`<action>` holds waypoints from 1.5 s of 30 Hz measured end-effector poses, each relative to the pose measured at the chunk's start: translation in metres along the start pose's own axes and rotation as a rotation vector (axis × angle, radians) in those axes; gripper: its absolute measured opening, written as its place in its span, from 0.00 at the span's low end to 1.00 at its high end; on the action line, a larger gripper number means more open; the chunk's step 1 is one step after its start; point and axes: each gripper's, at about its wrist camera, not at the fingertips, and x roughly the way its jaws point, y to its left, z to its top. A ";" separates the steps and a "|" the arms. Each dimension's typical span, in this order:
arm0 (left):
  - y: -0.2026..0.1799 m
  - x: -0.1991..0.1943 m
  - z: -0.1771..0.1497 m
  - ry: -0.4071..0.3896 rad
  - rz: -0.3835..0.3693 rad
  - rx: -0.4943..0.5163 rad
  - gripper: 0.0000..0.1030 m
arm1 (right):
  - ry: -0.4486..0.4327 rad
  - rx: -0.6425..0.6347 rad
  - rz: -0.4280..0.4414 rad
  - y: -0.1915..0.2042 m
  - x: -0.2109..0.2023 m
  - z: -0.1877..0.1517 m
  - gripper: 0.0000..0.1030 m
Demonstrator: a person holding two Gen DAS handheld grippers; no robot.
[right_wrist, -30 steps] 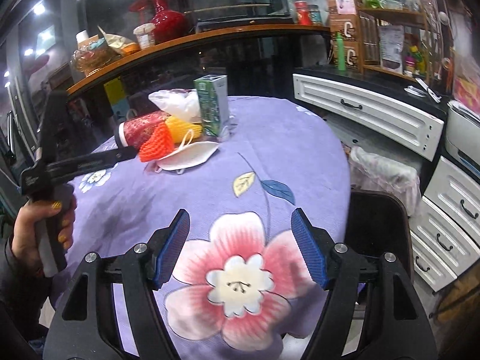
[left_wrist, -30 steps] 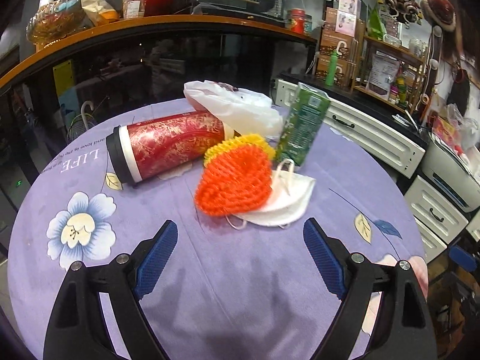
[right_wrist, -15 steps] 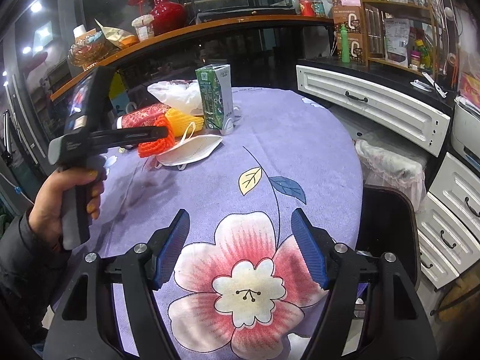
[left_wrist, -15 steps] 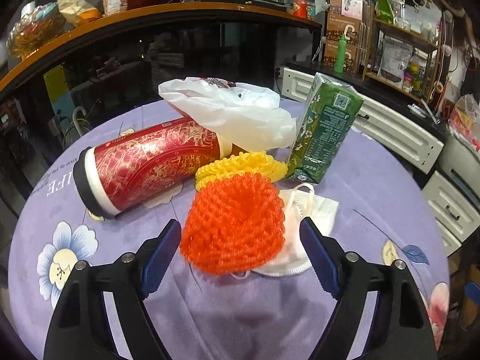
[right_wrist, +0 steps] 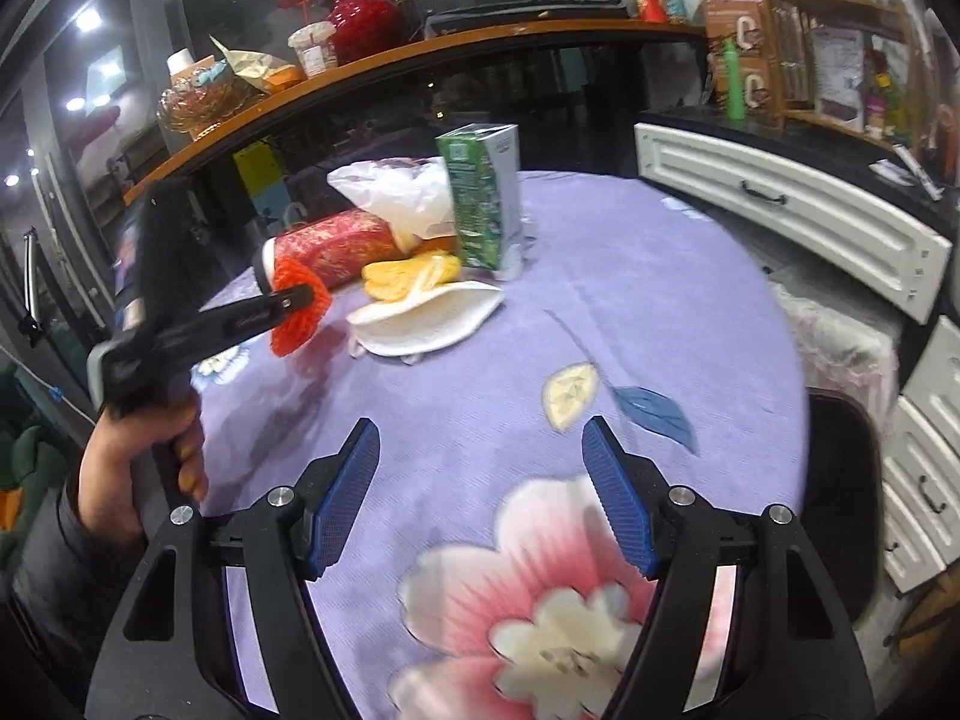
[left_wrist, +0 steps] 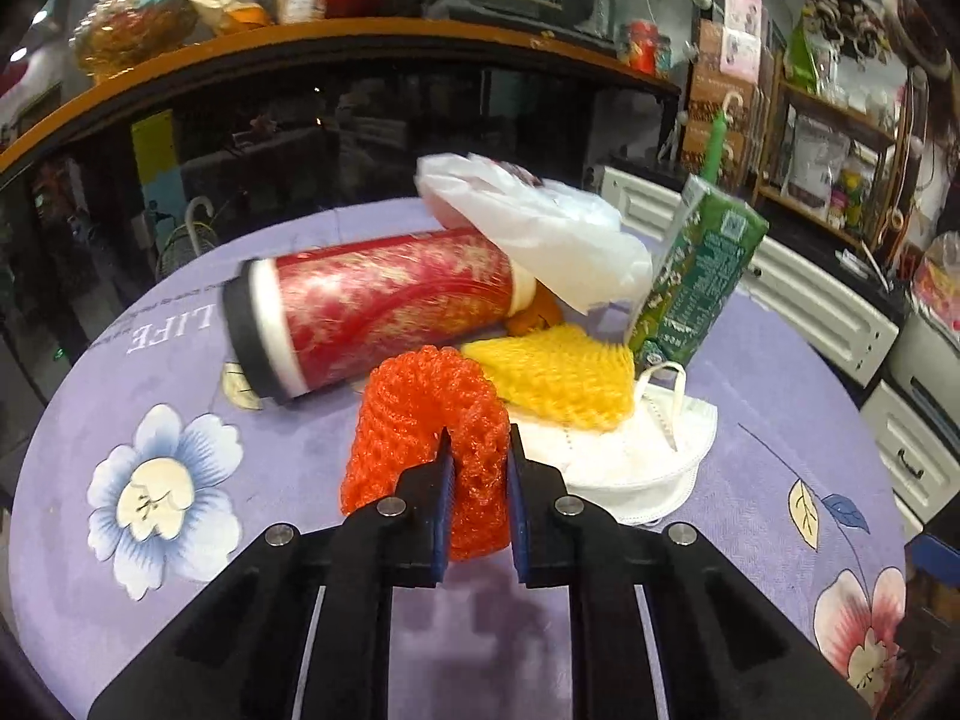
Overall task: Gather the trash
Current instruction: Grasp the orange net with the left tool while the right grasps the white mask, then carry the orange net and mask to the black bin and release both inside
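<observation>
My left gripper is shut on an orange foam net and holds it just above the purple tablecloth; it also shows in the right wrist view. Behind it lie a yellow foam net, a white face mask, a red paper cup on its side, a white plastic bag and an upright green drink carton. My right gripper is open and empty, above the table's near part with the pink flower print.
The round table has a purple flowered cloth. White drawers stand at the right. A dark bin with a bag liner sits beside the table's right edge. A curved wooden counter with jars stands behind.
My left gripper moved in on the orange foam net, closed on it and lifted it off the mask. The right gripper stayed open and barely moved.
</observation>
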 end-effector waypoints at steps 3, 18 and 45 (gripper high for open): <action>0.013 -0.015 -0.004 -0.065 0.024 -0.027 0.15 | 0.028 0.010 0.043 0.010 0.021 0.011 0.68; 0.022 -0.025 -0.005 -0.124 -0.051 -0.099 0.15 | 0.129 0.038 0.103 0.047 0.120 0.057 0.43; 0.003 -0.024 -0.011 -0.123 -0.129 -0.037 0.15 | -0.016 0.025 0.064 0.034 0.041 0.039 0.03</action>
